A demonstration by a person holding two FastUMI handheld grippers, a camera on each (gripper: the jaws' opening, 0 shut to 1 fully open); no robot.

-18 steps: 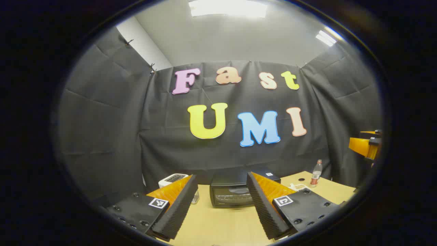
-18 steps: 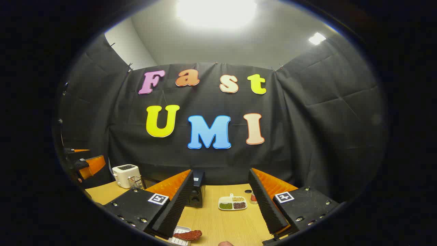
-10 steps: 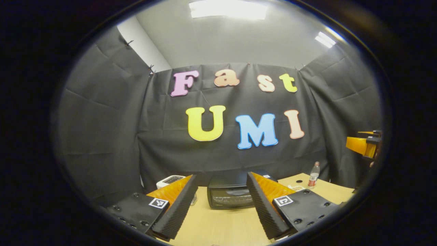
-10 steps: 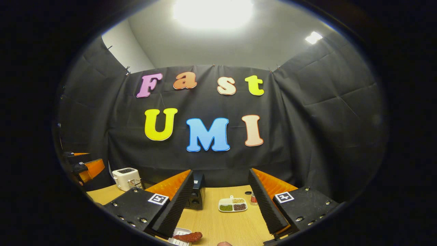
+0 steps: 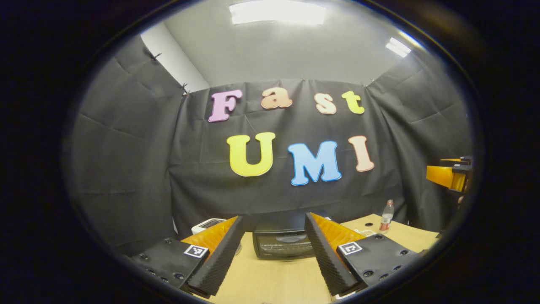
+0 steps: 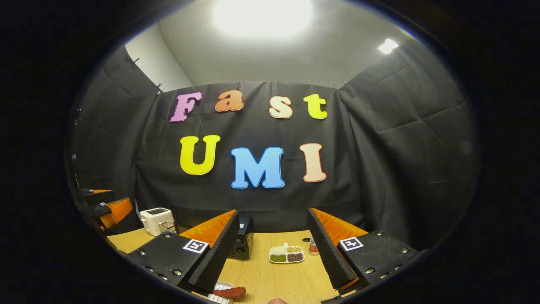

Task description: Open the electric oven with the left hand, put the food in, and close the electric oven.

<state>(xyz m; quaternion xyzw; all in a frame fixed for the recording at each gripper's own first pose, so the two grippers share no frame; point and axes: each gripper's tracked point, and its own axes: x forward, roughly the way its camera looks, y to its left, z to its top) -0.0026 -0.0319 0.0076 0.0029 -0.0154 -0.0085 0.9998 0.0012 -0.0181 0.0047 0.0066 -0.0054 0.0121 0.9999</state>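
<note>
On the light wooden table (image 5: 274, 278), the black electric oven (image 5: 282, 242) stands at the far side with its door closed, seen in the left gripper view between the spread fingers of the left hand-held gripper (image 5: 273, 249), which is open and holds nothing. A white toaster (image 5: 206, 223) sits to the oven's left, and a small bottle (image 5: 384, 216) stands farther right near the black cloth wall (image 5: 126, 169). In the right gripper view the right hand-held gripper (image 6: 272, 249) is also open and empty. Below it, at the near edge of the table, the reddish food (image 6: 230, 292) lies on a white tray (image 6: 219, 295). A white divided dish (image 6: 287, 255) of grains rests farther back, beside a small jar (image 6: 313, 248). Bright ceiling panels (image 6: 263, 12) light the grey ceiling.
</note>
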